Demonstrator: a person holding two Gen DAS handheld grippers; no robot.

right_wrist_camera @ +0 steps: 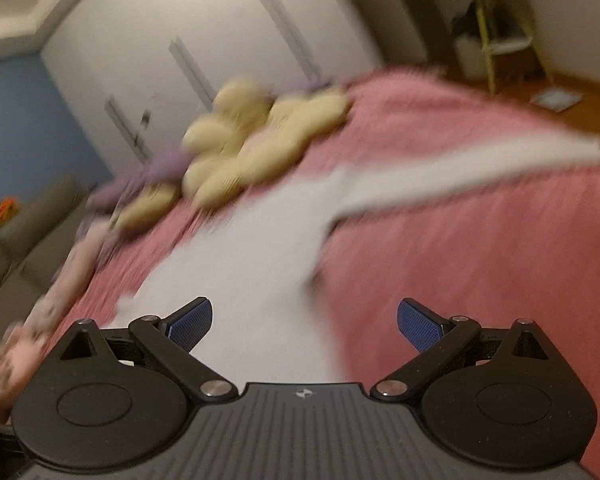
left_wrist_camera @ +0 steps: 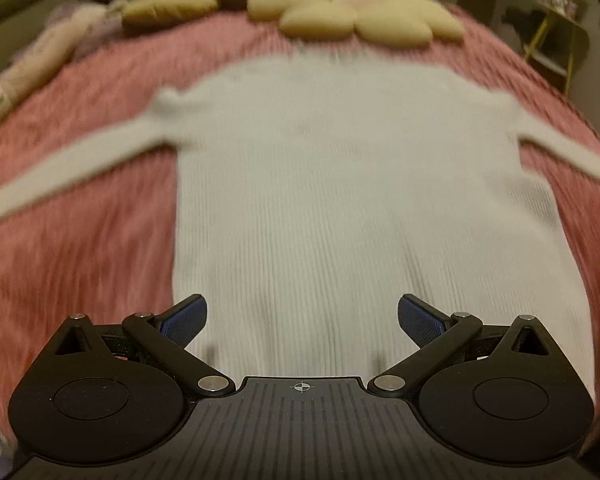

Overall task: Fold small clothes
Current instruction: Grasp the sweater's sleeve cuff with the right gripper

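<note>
- The left tool (left_wrist_camera: 302,322) is open and holds nothing; the white sweater (left_wrist_camera: 340,200) lies flat on the pink bed (left_wrist_camera: 80,260) just ahead of it.
- The right tool (right_wrist_camera: 304,324) is open too, with the sweater (right_wrist_camera: 252,264) ahead of its left finger.

sweater (left_wrist_camera: 340,200) on bedspread (left_wrist_camera: 80,260), cushion (left_wrist_camera: 356,12) behind

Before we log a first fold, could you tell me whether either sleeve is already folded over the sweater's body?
No, the sweater lies flat with both sleeves spread outward.

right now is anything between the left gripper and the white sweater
Nothing visible. The left gripper is open just above the white sweater, spread flat on the pink blanket; the yellow cushion lies beyond it.
</note>
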